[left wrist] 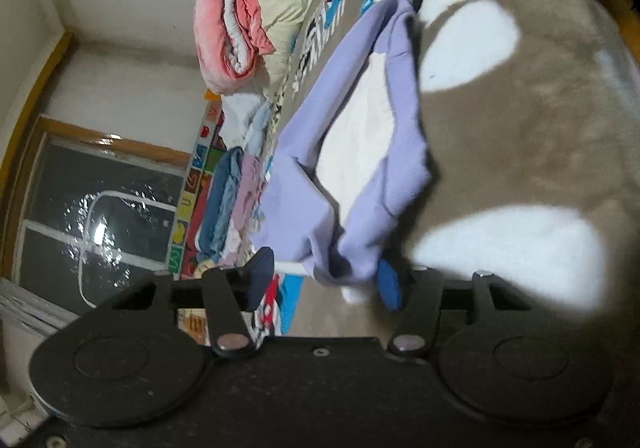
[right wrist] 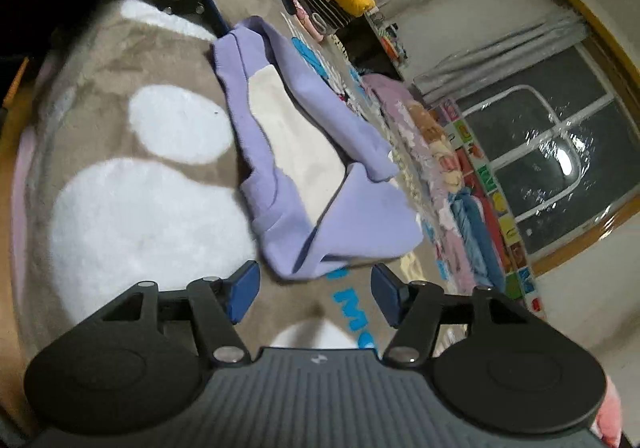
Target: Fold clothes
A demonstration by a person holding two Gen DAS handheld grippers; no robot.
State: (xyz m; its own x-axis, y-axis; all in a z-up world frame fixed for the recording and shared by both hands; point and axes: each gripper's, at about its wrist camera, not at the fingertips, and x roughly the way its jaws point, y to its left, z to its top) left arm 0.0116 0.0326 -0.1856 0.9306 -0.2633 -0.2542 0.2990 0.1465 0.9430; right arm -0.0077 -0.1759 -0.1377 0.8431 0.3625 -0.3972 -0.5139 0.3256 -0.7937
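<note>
Two hand-held grippers face one lilac garment (right wrist: 320,167) lying on a brown plush blanket (right wrist: 100,59) with large white patches; the garment is partly folded, its lilac sides turned in over a cream middle panel (right wrist: 296,143). Right gripper (right wrist: 312,290): fingers apart, blue pads clear of the cloth, nothing between them but bare blanket; the garment's near hem lies just beyond the tips. Left gripper (left wrist: 326,280): fingers apart; a bunched corner of the garment hangs down between them and lies against the right-hand blue pad (left wrist: 389,284), while the other pad stands off to the side; it appears not to be clamped, though blur at that corner makes the contact hard to judge. Each gripper shows at the far end of the garment in the other's view. Beyond the blanket: a row of folded clothes (right wrist: 472,224) along the wall; a rolled pink and cream quilt (left wrist: 248,19); a dark window (right wrist: 552,167) with a wooden frame.
</note>
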